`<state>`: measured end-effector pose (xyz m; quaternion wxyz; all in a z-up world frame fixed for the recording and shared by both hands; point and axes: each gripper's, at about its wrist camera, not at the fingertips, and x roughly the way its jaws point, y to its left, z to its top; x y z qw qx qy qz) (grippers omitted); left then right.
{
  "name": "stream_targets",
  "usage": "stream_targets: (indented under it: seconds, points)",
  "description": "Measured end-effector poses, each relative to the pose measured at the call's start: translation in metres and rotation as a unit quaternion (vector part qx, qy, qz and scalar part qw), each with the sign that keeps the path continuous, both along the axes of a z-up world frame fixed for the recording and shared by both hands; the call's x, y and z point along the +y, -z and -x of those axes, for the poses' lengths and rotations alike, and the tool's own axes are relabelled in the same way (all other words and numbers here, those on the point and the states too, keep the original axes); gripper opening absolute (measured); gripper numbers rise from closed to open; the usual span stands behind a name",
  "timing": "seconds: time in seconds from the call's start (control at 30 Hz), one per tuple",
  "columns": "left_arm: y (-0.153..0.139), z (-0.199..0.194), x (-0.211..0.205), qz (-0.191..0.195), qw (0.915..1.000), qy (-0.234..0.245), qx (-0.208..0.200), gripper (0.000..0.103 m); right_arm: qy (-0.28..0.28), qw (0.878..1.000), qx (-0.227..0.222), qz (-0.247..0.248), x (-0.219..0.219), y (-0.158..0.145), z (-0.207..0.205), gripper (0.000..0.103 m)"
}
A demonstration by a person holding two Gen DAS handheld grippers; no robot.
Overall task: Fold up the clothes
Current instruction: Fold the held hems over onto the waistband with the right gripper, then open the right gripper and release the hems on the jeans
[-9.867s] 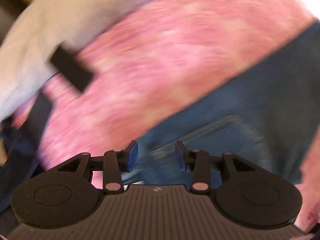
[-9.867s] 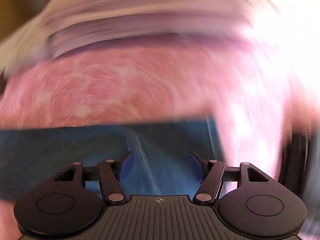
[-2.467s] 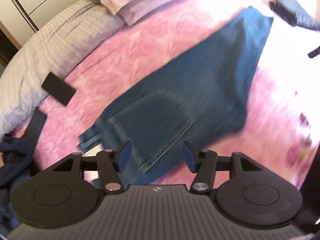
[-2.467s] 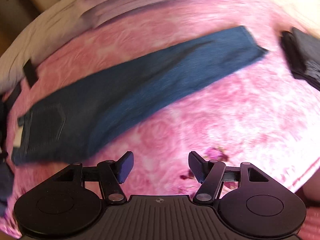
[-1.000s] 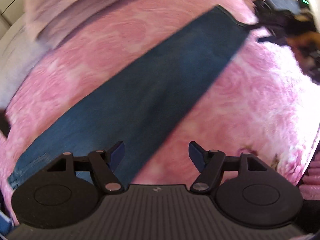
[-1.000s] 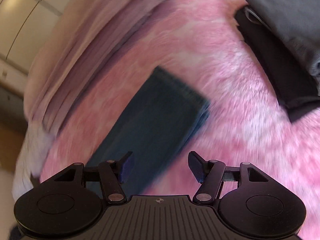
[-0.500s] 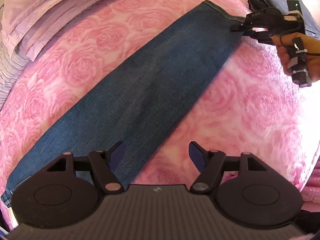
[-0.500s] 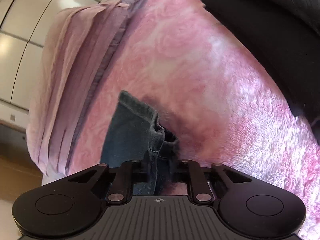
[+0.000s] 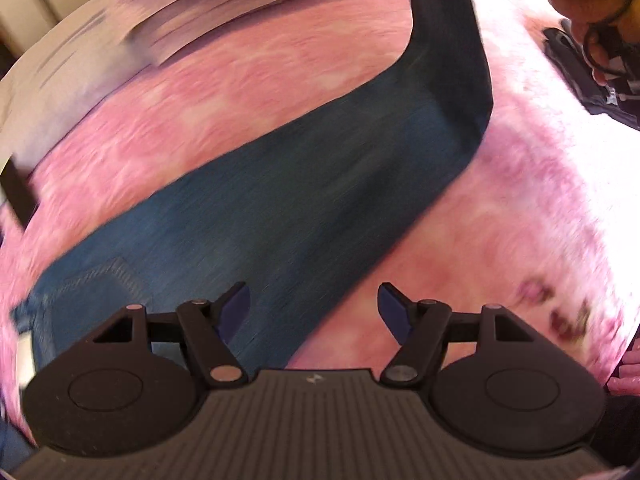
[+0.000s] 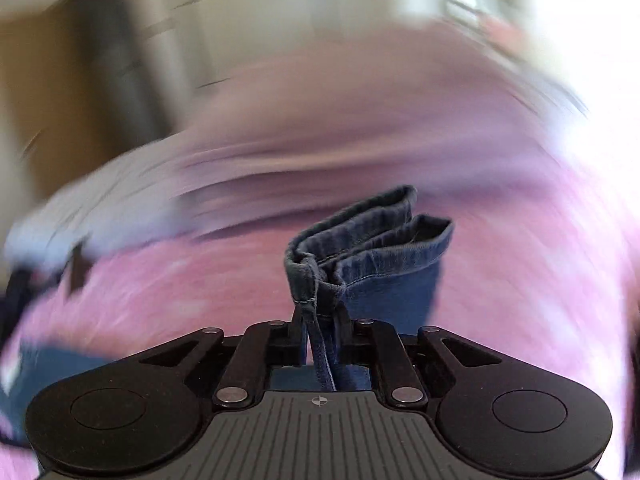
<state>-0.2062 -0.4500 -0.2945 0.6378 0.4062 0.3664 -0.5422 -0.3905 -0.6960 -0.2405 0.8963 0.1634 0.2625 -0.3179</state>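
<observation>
Blue jeans (image 9: 280, 200), folded lengthwise, lie on a pink rose-patterned blanket (image 9: 500, 220). The waist and back pocket (image 9: 100, 284) are at the lower left of the left wrist view. The leg end rises off the bed at the upper right (image 9: 444, 20). My right gripper (image 10: 318, 316) is shut on the jeans' hem (image 10: 372, 240), which stands bunched above the jaws. My left gripper (image 9: 314, 308) is open and empty, hovering over the thigh part of the jeans.
Lilac pillows (image 9: 192, 12) and a grey quilt lie at the far side of the bed. A dark folded pile (image 9: 592, 76) sits at the right. A black object (image 9: 16, 188) lies at the left edge. Both views are motion-blurred.
My right gripper has lifted the jeans' hem off the blanket and swung it up. My left gripper has moved back toward the waist end; the back pocket is in view again.
</observation>
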Motion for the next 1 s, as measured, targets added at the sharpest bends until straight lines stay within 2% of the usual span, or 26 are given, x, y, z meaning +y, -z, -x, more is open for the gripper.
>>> stream_targets:
  seconds: [0.07, 0.17, 0.23, 0.3, 0.33, 0.37, 0.4, 0.47, 0.5, 0.6, 0.7, 0.77, 0.83, 0.9, 1.0]
  points:
    - [-0.001, -0.027, 0.027, 0.001, 0.9997, -0.024, -0.001, 0.067, -0.072, 0.996, 0.028, 0.041, 0.053, 0.006, -0.054, 0.011]
    - [-0.002, -0.063, 0.066, 0.004, 0.9975, -0.070, -0.001, 0.067, -0.175, 0.977, 0.090, 0.081, 0.130, 0.055, -0.123, 0.011]
    - [0.000, -0.082, 0.088, 0.005, 0.9956, -0.094, 0.000, 0.067, -0.241, 0.956, 0.136, 0.095, 0.171, 0.098, -0.161, 0.011]
    - [0.002, -0.097, 0.106, 0.007, 0.9939, -0.110, 0.001, 0.067, -0.297, 0.928, 0.204, 0.096, 0.197, 0.140, -0.187, 0.011]
    - [0.004, -0.103, 0.112, 0.010, 0.9932, -0.116, 0.003, 0.067, -0.314, 0.914, 0.236, 0.102, 0.204, 0.157, -0.196, 0.016]
    - [0.005, -0.107, 0.115, 0.012, 0.9926, -0.121, 0.005, 0.067, -0.319, 0.908, 0.250, 0.105, 0.207, 0.164, -0.198, 0.029]
    - [0.006, -0.112, 0.117, 0.014, 0.9921, -0.125, 0.008, 0.067, -0.322, 0.908, 0.249, 0.102, 0.211, 0.164, -0.196, 0.035]
    - [0.009, -0.116, 0.115, 0.020, 0.9917, -0.126, 0.015, 0.067, -0.315, 0.916, 0.235, 0.079, 0.211, 0.153, -0.182, 0.059]
    - [0.010, -0.118, 0.111, 0.024, 0.9918, -0.124, 0.020, 0.067, -0.307, 0.921, 0.228, 0.068, 0.208, 0.145, -0.174, 0.062]
    - [0.013, -0.118, 0.092, 0.040, 0.9915, -0.115, 0.046, 0.067, -0.270, 0.941, 0.202, 0.019, 0.187, 0.121, -0.152, 0.062]
    - [0.019, -0.123, 0.065, 0.061, 0.9876, -0.116, 0.087, 0.067, -0.192, 0.965, 0.175, -0.031, 0.150, 0.104, -0.118, 0.062]
    - [0.030, -0.127, 0.042, 0.064, 0.9815, -0.129, 0.127, 0.067, -0.127, 0.977, 0.160, -0.062, 0.118, 0.101, -0.099, 0.062]
    - [0.043, -0.133, 0.019, 0.060, 0.9727, -0.147, 0.170, 0.067, -0.065, 0.982, 0.143, -0.102, 0.083, 0.106, -0.081, 0.062]
    - [0.059, -0.139, 0.003, 0.053, 0.9617, -0.177, 0.202, 0.067, -0.005, 0.982, 0.125, -0.144, 0.049, 0.113, -0.065, 0.062]
    - [0.078, -0.147, -0.013, 0.053, 0.9446, -0.221, 0.236, 0.062, 0.029, 0.978, 0.115, -0.169, 0.014, 0.118, -0.052, 0.062]
